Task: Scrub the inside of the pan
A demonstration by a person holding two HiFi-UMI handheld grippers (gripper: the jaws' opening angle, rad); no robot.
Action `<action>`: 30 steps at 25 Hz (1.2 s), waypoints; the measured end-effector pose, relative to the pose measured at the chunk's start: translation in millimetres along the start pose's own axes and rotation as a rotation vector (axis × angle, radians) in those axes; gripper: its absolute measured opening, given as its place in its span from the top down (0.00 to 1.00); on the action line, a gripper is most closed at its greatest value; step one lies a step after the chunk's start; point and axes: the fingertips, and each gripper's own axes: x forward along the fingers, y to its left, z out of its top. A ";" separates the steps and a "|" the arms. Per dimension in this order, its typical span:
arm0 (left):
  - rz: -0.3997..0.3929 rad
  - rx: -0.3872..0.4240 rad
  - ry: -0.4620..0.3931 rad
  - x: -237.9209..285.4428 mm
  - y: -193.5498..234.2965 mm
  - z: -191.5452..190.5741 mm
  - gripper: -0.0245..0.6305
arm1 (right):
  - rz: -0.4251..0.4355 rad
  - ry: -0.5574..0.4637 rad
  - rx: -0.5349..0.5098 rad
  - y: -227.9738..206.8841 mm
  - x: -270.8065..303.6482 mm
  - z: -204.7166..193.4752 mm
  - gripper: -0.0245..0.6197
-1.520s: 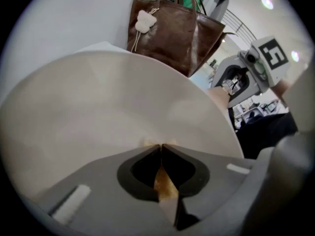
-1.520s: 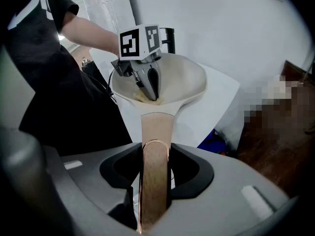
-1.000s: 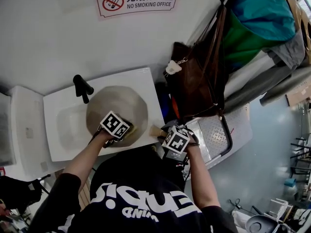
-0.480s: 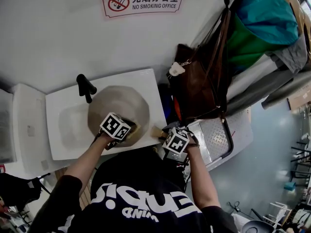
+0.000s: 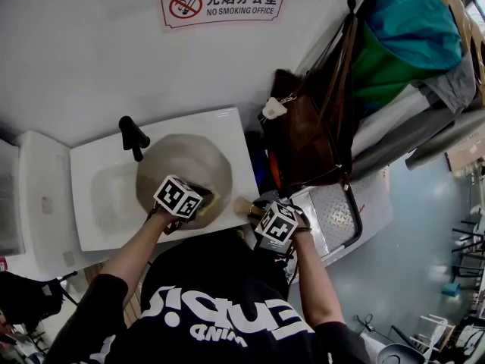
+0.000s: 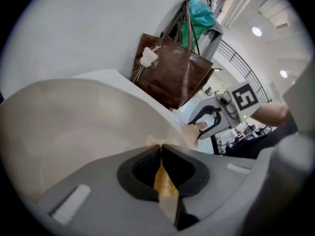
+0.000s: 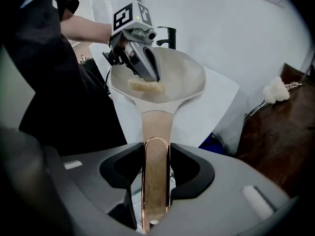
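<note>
Brace the pan (image 7: 182, 73), resting in the sink (image 5: 98, 173), through the right tongs (image 7: 156, 151) clamped on its handle (image 7: 156, 127), and work the sponge (image 7: 145, 86) pinched in the left tongs (image 6: 160, 149) firmly across the near inner wall.

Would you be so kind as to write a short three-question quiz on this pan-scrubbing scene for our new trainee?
1. True or false: the right hand-held gripper is clamped on the pan handle.
2. What does the left hand-held gripper hold against the inside of the pan? A) a yellow scrubbing pad B) a wire brush C) nothing
3. Fill in the blank: the pan sits over the white ____, beside the black tap.

Key: 1 true; 2 A; 3 sink.
</note>
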 end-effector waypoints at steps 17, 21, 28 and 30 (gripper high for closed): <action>-0.012 0.117 -0.346 -84.8 -50.6 92.4 0.94 | -0.329 -0.530 0.152 -38.6 -158.4 100.4 0.70; 0.002 0.173 -0.513 -114.9 -67.0 116.2 0.94 | -0.420 -0.744 0.211 -36.5 -199.5 128.0 0.70; 0.055 0.250 -0.813 -154.5 -76.0 133.2 0.94 | -0.535 -1.023 0.311 -40.5 -233.5 129.2 0.70; 0.075 0.253 -0.866 -160.0 -73.5 131.8 0.94 | -0.562 -1.028 0.320 -42.2 -232.1 125.3 0.70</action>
